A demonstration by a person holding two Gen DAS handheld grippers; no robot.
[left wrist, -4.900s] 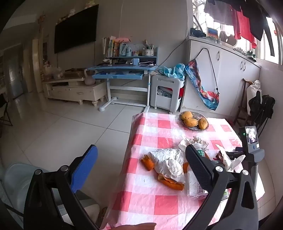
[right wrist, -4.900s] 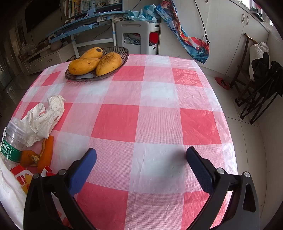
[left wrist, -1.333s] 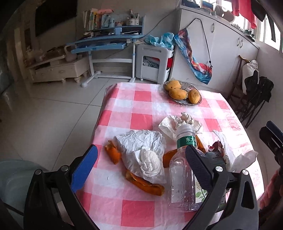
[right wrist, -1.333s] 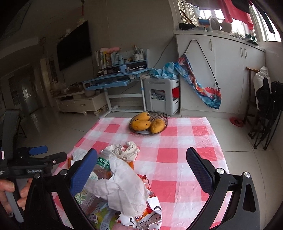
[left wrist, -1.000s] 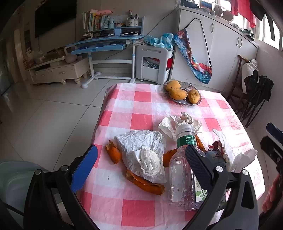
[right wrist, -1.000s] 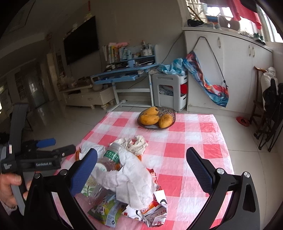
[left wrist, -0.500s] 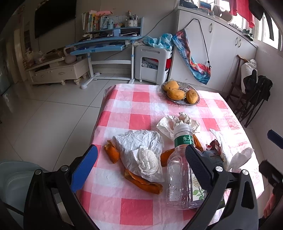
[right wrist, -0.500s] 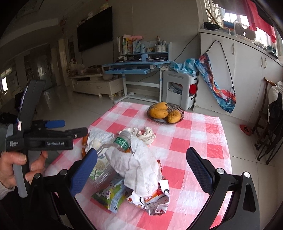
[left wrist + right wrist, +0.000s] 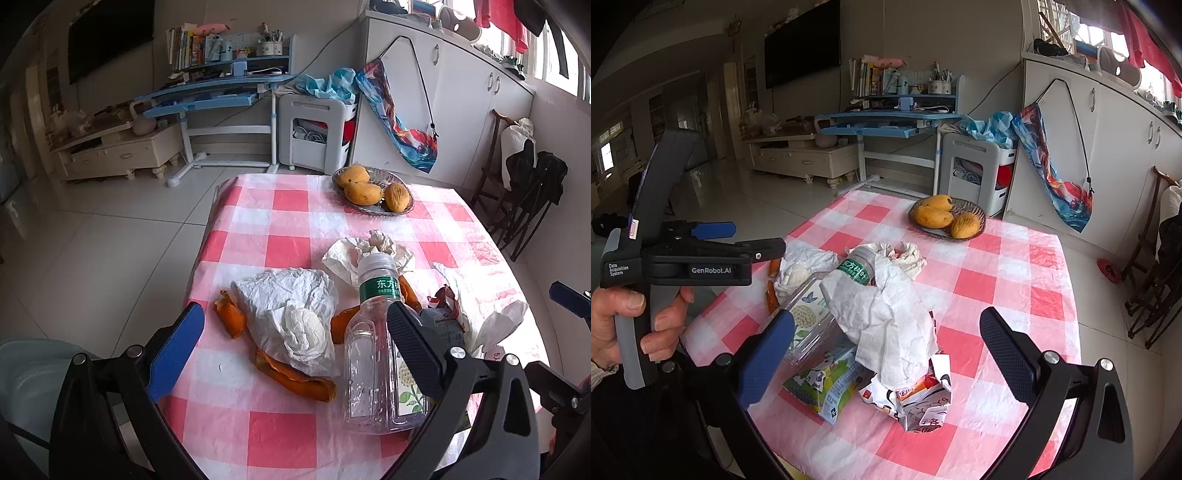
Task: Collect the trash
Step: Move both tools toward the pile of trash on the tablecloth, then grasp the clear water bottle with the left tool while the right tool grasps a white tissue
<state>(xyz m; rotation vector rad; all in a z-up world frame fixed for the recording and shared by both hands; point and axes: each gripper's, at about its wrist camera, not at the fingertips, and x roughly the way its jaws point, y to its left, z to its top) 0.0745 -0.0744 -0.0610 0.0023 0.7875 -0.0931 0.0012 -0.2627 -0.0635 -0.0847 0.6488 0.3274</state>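
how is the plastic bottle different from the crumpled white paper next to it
The clear plastic bottle with a green label is see-through and rigid, keeping its shape; the crumpled white paper sheet is opaque and wrinkled. The bottle lies on its side with its white cap on; the paper spreads flat over orange peel strips. Both rest on the red-and-white checked tablecloth, with neither tool holding them.

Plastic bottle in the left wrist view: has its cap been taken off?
No. The plastic bottle lies on the checked tablecloth with its pale cap on above the green label.
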